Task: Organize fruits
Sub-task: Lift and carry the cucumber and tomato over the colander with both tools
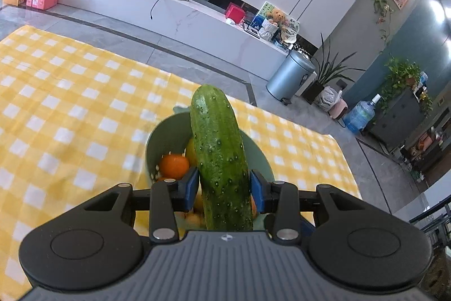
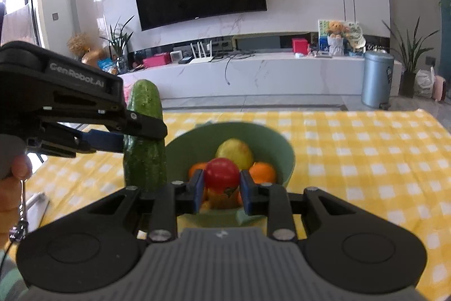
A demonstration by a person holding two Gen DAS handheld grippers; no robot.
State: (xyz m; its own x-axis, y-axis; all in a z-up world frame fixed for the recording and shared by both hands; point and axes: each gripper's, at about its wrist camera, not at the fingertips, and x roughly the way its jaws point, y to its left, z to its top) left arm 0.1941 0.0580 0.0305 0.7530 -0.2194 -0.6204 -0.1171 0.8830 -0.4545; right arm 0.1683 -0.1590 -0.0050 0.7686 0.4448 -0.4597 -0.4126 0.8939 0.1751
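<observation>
While the yellow-checked bench (image 2: 366, 148) is carrying the green bowl (image 2: 270, 140) of remaining fruit, the left claw (image 1: 224, 188) is gripping a cucumber (image 1: 220, 160) upright above it and the right claw (image 2: 221, 188) is clenching a tomato (image 2: 222, 174); sorting appears underway, and next each needs its own resting spot.

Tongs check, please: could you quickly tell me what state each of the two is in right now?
Left tongs: closed on the long bumpy green cucumber, held upright.
Right tongs: closed on the round red tomato, above the green bowl.
</observation>
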